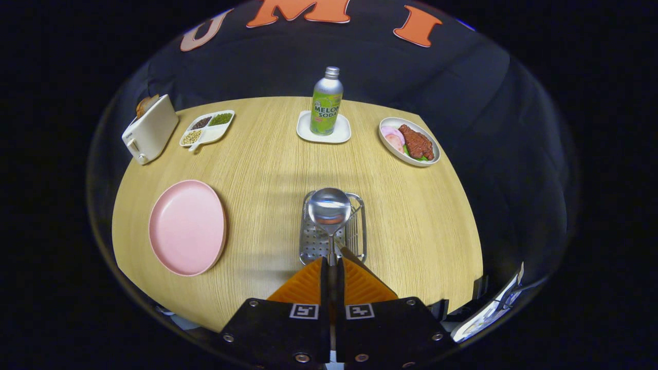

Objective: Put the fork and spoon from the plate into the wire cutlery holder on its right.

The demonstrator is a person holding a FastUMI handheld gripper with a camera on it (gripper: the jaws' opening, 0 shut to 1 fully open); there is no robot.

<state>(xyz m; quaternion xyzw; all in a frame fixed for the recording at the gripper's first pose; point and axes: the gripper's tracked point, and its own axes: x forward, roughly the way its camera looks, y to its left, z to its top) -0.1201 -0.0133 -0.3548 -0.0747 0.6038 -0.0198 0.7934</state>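
My gripper [331, 263] is shut on the handle of a shiny metal spoon [329, 210]. The spoon's bowl sticks out ahead of the fingers and hangs over the wire cutlery holder [308, 241], a small metal basket with a perforated base. What looks like another metal handle [353, 206] leans at the holder's far right corner; I cannot tell what it is. To the left of the holder lies a pink plate [187, 226] with nothing on it.
On the round wooden table [267, 154], at the far side: a white toaster [150, 128], a divided dish of beans [207, 129], a soda bottle [326, 101] on a white coaster, a plate of meat [409, 141].
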